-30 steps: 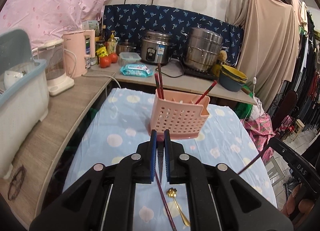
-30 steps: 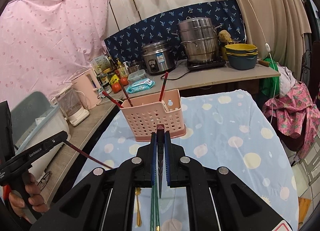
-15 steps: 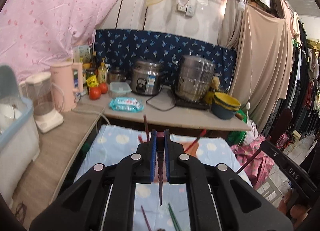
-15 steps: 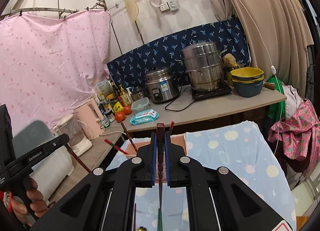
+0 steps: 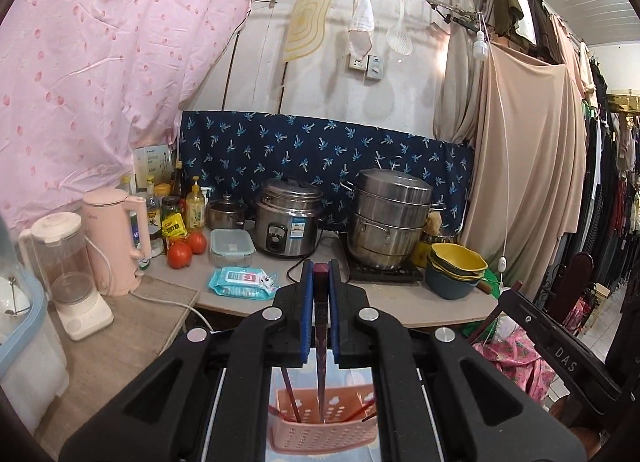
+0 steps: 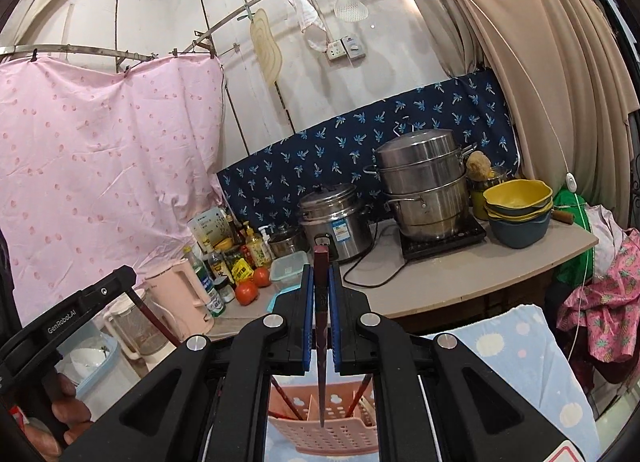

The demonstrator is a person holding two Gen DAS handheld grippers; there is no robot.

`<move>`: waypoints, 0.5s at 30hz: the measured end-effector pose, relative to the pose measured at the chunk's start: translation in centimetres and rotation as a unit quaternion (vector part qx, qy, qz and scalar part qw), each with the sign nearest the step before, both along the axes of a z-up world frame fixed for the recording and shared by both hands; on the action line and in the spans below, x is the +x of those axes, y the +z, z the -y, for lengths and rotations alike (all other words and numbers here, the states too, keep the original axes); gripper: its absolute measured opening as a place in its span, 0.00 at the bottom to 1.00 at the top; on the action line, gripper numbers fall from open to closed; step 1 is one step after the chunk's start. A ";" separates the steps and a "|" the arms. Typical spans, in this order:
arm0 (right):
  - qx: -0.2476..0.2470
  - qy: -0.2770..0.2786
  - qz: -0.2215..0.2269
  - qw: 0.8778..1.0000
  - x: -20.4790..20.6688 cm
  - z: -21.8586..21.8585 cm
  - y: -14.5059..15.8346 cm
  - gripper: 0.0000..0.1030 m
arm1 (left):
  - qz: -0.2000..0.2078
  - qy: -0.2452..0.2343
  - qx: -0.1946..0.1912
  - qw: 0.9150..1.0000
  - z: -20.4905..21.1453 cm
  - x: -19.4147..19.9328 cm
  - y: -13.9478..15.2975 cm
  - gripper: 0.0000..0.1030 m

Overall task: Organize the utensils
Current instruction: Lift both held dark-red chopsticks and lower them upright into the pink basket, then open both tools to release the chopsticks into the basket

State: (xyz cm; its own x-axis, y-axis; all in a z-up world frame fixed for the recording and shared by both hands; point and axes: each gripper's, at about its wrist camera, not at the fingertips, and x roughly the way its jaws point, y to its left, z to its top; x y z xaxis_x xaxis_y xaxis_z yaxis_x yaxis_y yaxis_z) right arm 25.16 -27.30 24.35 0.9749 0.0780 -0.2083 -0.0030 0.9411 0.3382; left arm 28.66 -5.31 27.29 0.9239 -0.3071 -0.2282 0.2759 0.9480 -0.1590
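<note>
Left gripper (image 5: 321,316) clamped on a dark red chopstick (image 5: 320,346), held point-down at lower centre of its view so the tip can drop into the pink utensil basket (image 5: 324,428) below; right gripper (image 6: 321,316) squeezes its own chopstick (image 6: 321,342) the same way, tip hanging over the same basket (image 6: 326,426) at bottom centre; more red sticks already lean inside; the black jaws mask most of the basket, so which compartment each tip lines up with is anyone's guess; the tablecloth (image 6: 516,346) barely peeks out lower right
</note>
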 end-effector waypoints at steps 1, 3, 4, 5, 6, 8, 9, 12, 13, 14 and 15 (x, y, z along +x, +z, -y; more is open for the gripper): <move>0.001 -0.001 0.000 1.000 0.5 0.0 0.0 0.07 | 0.001 0.002 0.002 1.000 0.1 0.6 -0.2 0.07; 0.003 -0.002 -0.002 1.000 1.7 0.0 -0.2 0.07 | -0.001 0.005 0.007 1.000 0.4 1.6 -0.7 0.07; 0.003 -0.002 -0.005 1.000 2.2 0.0 -0.5 0.07 | -0.004 0.005 0.007 1.000 0.4 2.0 -1.2 0.07; 0.003 -0.003 -0.010 1.000 2.8 0.0 -0.9 0.07 | -0.010 0.004 0.008 1.000 0.5 2.6 -1.6 0.07; 0.002 -0.003 -0.014 1.000 3.3 0.0 -1.2 0.07 | -0.016 0.003 0.009 1.000 0.6 3.0 -2.0 0.07; -0.001 -0.003 -0.026 1.000 4.1 -0.2 -2.2 0.07 | -0.029 0.004 0.010 1.000 0.7 3.8 -3.1 0.07; -0.002 -0.003 -0.033 0.999 4.4 -0.2 -2.8 0.07 | -0.034 0.005 0.011 0.999 0.7 4.1 -3.7 0.07; -0.005 0.002 -0.056 0.998 5.3 -0.6 -4.5 0.07 | -0.055 0.006 0.011 0.998 0.8 5.1 -5.3 0.07; -0.006 0.003 -0.063 0.998 5.5 -0.7 -5.1 0.07 | -0.060 0.006 0.011 0.998 0.9 5.3 -5.7 0.07; -0.007 0.004 -0.069 0.998 5.7 -0.8 -5.6 0.07 | -0.065 0.006 0.012 0.998 0.9 5.5 -6.1 0.07; -0.007 0.006 -0.075 0.997 5.9 -0.9 -6.1 0.07 | -0.069 0.006 0.013 0.998 1.0 5.6 -6.5 0.07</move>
State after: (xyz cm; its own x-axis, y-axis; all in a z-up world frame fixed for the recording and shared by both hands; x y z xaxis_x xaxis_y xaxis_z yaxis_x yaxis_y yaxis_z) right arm 31.03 -26.39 18.29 0.9321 0.0848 -0.3521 0.0355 0.9462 0.3217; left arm 34.26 -6.26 20.75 0.8863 -0.2894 -0.3615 0.2424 0.9551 -0.1702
